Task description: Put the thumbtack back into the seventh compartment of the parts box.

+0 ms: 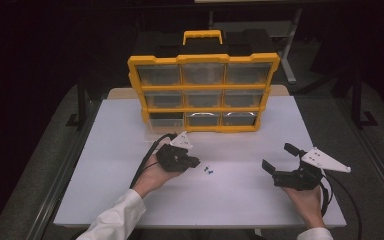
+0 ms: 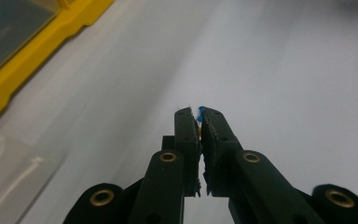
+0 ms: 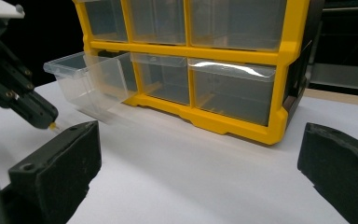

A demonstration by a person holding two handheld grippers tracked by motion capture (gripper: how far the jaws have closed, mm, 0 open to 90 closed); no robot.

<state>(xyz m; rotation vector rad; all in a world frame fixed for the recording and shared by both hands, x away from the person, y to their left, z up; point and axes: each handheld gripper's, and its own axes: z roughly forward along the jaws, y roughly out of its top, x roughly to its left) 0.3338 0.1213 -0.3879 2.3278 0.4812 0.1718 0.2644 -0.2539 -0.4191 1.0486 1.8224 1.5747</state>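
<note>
Two grippers over a white table (image 1: 240,200), person's hands coming in from the bottom of the high view.

Left side: left gripper (image 1: 196,162) sits just in front of the yellow organizer (image 1: 203,59), near its bottom-left corner. In the left gripper view its jaws are pinched nearly together w/ a tiny blue piece (image 2: 201,109) caught at the tips, plus a speck of yellow between the pads; too small to tell exactly what the piece is. Right gripper view shows the same gripper at far left, small yellowish bit poking from its tip.

Next to it, bottom-left clear drawer (image 3: 91,79) is pulled out of the organizer, tilted a little, front edge toward the table; other drawers are pushed in.

Middle: two small blue screws (image 1: 208,170) lie loose on the table, just right of the left gripper's tip, touching neither gripper.

Right side: right gripper (image 1: 278,159) is held low over the table, well apart from the screws & organizer. Jaws spread wide, nothing between them; its own view looks straight at the organizer's lower row.
</note>
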